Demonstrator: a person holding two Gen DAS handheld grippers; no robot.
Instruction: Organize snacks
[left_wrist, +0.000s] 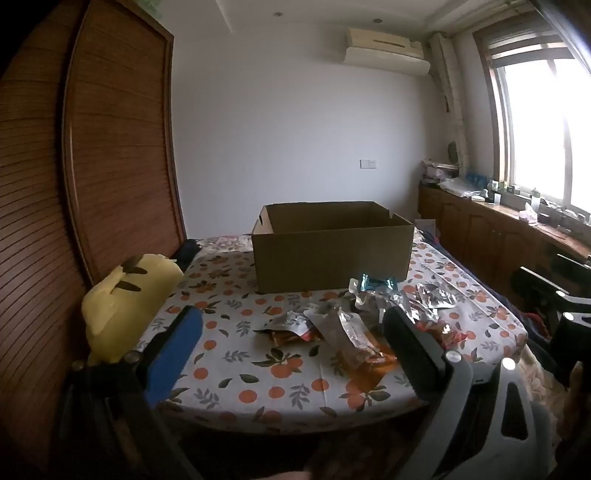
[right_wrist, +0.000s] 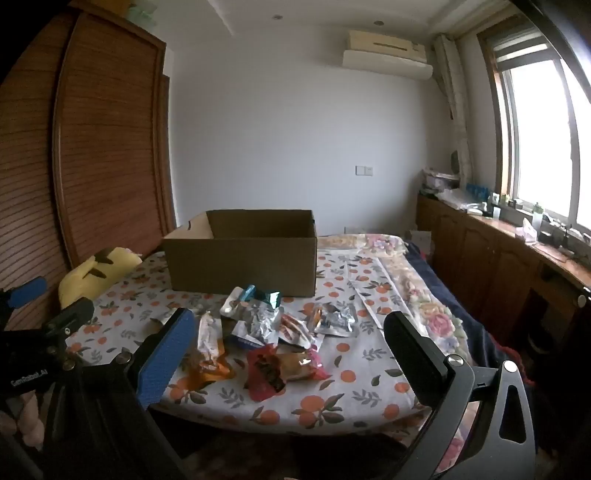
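1 cardboard box (right_wrist: 240, 258). 1 yellow plush (right_wrist: 98, 275). Snack packets (right_wrist: 280, 332) in a heap mid-frame: approx 8, overlapping, exact no. unclear. 1 teal packet (right_wrist: 269, 297) among them. 2 tongs: left (left_wrist: 291, 332), right (right_wrist: 290, 336).

An orange-print bed (right_wrist: 343, 402) carries a cardboard box (right_wrist: 240, 266). Snack packets (right_wrist: 273, 332) lie scattered just before the box. A yellow plush (right_wrist: 96, 273) sits left of it.

"GenRobot.AI" on left gripper (right_wrist: 55, 314)

Orange-fruit print on the white bedcover (right_wrist: 343, 398), brown cardboard box (right_wrist: 243, 266), yellow plush (left_wrist: 125, 314), silver snack packets (right_wrist: 258, 321).
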